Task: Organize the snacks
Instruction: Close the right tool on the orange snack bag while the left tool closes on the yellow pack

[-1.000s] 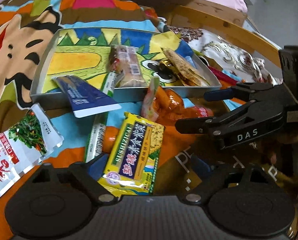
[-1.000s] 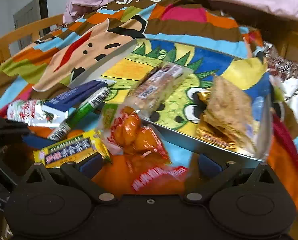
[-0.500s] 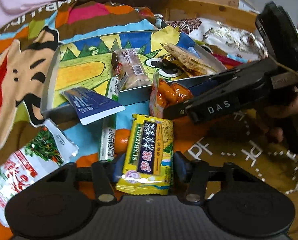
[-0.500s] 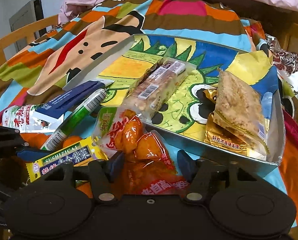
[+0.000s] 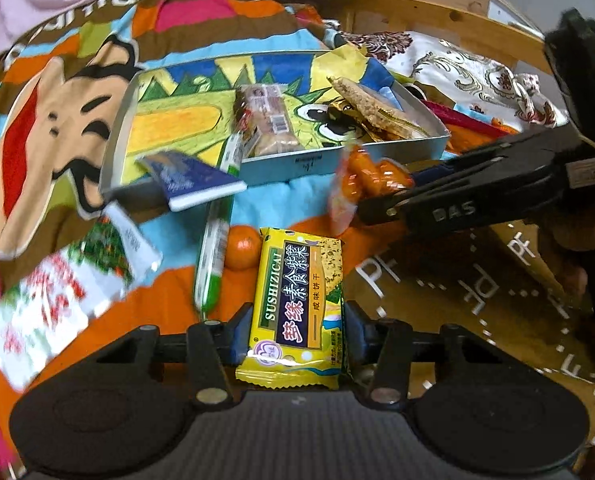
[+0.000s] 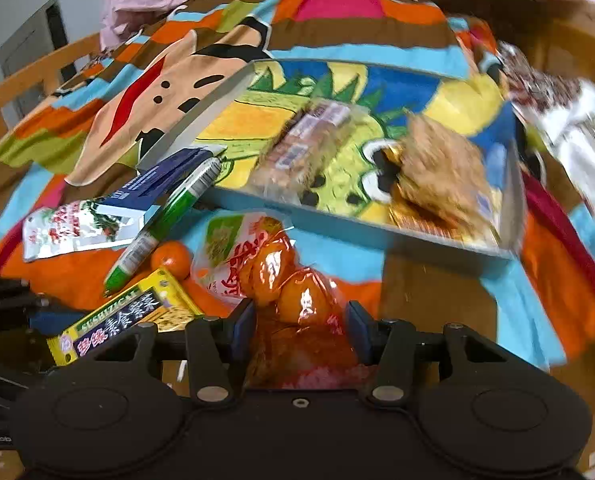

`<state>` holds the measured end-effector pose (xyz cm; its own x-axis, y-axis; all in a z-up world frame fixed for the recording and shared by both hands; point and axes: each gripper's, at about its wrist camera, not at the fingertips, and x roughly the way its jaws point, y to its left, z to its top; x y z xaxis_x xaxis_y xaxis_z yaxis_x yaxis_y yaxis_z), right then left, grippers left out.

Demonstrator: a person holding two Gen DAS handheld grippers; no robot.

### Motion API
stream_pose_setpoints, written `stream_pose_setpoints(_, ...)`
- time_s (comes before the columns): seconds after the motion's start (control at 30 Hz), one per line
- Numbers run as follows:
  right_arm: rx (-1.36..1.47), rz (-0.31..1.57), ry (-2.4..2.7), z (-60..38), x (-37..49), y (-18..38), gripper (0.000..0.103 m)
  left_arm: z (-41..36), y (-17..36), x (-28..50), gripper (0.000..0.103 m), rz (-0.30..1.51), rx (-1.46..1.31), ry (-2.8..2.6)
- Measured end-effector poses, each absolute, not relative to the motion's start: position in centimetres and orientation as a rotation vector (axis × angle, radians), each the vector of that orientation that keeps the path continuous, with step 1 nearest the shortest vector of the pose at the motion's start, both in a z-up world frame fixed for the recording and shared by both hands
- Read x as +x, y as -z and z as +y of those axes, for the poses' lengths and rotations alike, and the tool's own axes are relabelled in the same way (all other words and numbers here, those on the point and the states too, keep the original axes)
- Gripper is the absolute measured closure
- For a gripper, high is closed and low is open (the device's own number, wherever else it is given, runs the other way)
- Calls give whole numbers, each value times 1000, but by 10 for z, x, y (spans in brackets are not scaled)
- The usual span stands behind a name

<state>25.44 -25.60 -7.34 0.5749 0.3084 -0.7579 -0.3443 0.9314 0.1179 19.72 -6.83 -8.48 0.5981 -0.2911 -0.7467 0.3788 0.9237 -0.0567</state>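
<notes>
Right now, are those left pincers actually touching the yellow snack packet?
Touching. The left wrist view shows the yellow cracker packet between the left gripper, whose closing jaws have both blue pads against its edges.

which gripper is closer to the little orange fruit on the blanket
Left. The left gripper holds the yellow cracker pack lying right beside the orange. The right gripper, closing on the orange snack bag, sits farther off.

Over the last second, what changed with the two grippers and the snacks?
Both closed in: the left gripper now pinches the yellow cracker pack, the right gripper the orange snack bag, jaws closing. The tray and its snacks stayed put.
</notes>
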Motion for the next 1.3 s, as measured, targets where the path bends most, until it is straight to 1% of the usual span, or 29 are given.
stream_pose_setpoints(0.17,5,925,-348,-265,230,65,52,-61,81,173,51,888,49,357)
stream_pose_setpoints(0.33,18,964,-336,-266,207,63,52,-50,83,158,51,930,-71,367)
stream_pose_setpoints(0.57,14,966,-288,-260,191,66,50,-56,85,155,50,927,-46,364)
stream_pose_setpoints(0.7,-20,954,-283,-254,193,71,47,-57,88,157,49,928,-39,369)
stream_pose_setpoints(0.73,-23,954,-285,-253,194,73,46,-58,88,157,49,928,-35,370)
stream_pose_setpoints(0.8,-26,950,-287,-252,196,76,45,-59,88,157,44,926,-31,374)
stream_pose_setpoints(0.87,-34,943,-291,-251,198,77,44,-60,88,157,41,925,-29,380)
stream_pose_setpoints(0.93,-40,935,-296,-250,198,78,43,-61,89,157,40,925,-22,381)
stream_pose_setpoints(1.03,-44,929,-307,-248,199,80,39,-62,89,157,40,921,-11,381)
stream_pose_setpoints(1.1,-65,921,-311,-245,198,80,38,-63,88,157,42,916,-2,381)
stream_pose_setpoints(1.2,-94,912,-314,-242,193,80,39,-63,88,156,48,912,9,371)
stream_pose_setpoints(1.3,-114,906,-315,-242,189,78,42,-62,88,155,50,909,6,367)
